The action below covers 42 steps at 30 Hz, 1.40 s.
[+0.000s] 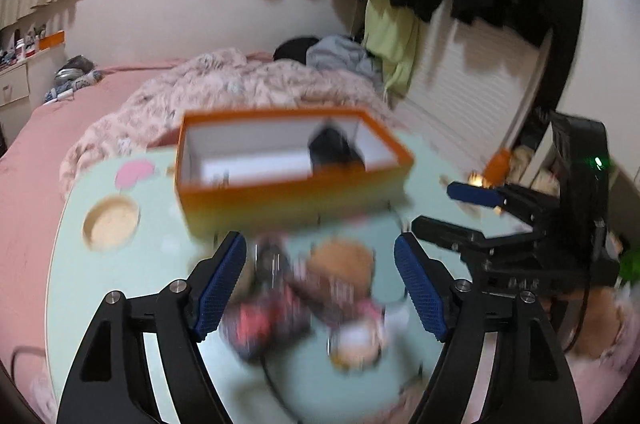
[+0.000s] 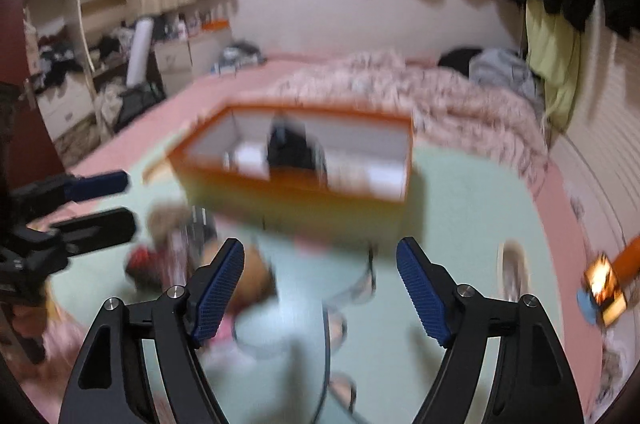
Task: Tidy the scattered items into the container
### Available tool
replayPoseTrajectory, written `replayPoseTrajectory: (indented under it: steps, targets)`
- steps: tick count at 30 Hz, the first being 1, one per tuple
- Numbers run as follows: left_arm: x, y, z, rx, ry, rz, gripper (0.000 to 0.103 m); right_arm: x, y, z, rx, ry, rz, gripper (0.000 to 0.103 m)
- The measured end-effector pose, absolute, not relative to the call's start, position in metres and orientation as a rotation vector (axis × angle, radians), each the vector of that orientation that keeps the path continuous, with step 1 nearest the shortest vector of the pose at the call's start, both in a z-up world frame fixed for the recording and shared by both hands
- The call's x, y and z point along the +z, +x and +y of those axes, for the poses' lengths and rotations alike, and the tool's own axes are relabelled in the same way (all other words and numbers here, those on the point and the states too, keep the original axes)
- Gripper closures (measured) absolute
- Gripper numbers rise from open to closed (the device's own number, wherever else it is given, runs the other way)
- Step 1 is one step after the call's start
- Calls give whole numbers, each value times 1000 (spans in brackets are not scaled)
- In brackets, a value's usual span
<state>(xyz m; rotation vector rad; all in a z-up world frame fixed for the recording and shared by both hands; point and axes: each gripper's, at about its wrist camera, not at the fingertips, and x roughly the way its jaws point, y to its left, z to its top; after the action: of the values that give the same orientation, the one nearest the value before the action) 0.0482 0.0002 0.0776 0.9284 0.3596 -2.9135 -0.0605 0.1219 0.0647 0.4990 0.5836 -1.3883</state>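
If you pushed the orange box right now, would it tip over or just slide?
Probably slide. The orange box is long and low, sitting flat on the smooth green table. It looks like thin cardboard and mostly empty, so likely light, and its walls might dent if squeezed.

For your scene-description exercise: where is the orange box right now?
In both wrist views the orange box sits centre frame on the pale green mat, just beyond the scattered items, with the pink bed behind.

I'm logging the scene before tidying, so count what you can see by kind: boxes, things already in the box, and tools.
Orange box: 1
Black item inside the box: 1
Tools: 2, left tool and right tool, both open
Loose pile in front of the box: too blurred to count
Total counted: 4
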Motion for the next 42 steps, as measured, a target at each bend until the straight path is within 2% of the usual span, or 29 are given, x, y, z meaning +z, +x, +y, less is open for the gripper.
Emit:
replayPoseTrajectory:
  steps: [5,13,15,20,24,42]
  targets:
    - [53,76,21,-2862,970,225,26,46,-65,143,-1422,505,581,25]
    - [27,78,13,-2772,1018,251,26,19,-69,131,-1497,559,715,23]
    - [23,77,13,-2764,1029,256,26,16,-77,128,-1507,595,702,9]
    - [10,69,13,-2708,1101,237,25,13,-83,126,-1517,612,705,1]
    - [4,67,12,-2688,1097,225,0,13,-84,126,-1513,612,708,0]
    - [5,67,9,-2682,1069,241,0,14,-83,126,-1508,611,710,0]
